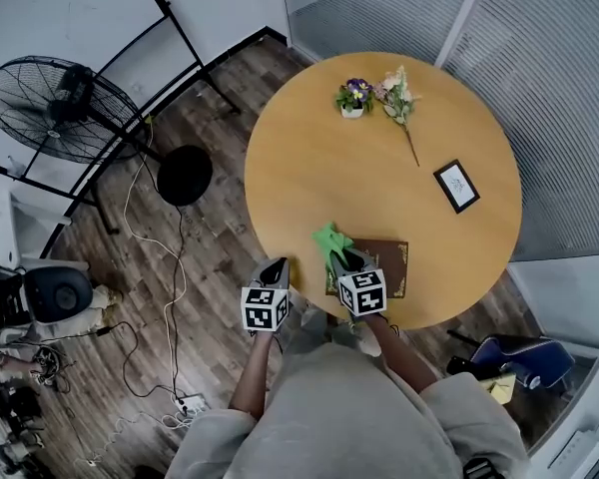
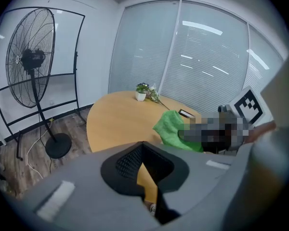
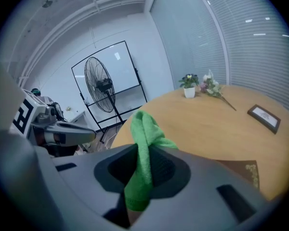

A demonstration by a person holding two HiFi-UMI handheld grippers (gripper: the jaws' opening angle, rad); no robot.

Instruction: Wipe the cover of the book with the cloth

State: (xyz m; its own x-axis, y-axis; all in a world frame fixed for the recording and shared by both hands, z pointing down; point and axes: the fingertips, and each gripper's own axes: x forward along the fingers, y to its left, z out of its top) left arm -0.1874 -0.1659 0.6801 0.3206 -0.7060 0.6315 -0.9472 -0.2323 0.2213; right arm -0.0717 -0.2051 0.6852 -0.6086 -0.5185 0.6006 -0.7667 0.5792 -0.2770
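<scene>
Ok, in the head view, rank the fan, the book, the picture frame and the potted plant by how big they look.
1. Fan
2. Book
3. Picture frame
4. Potted plant, close to the frame, so that last pair is unsure.

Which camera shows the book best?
The head view: the brown book shows from above, most of its cover visible. The right gripper view catches only one corner; the left gripper view shows none of it.
</scene>
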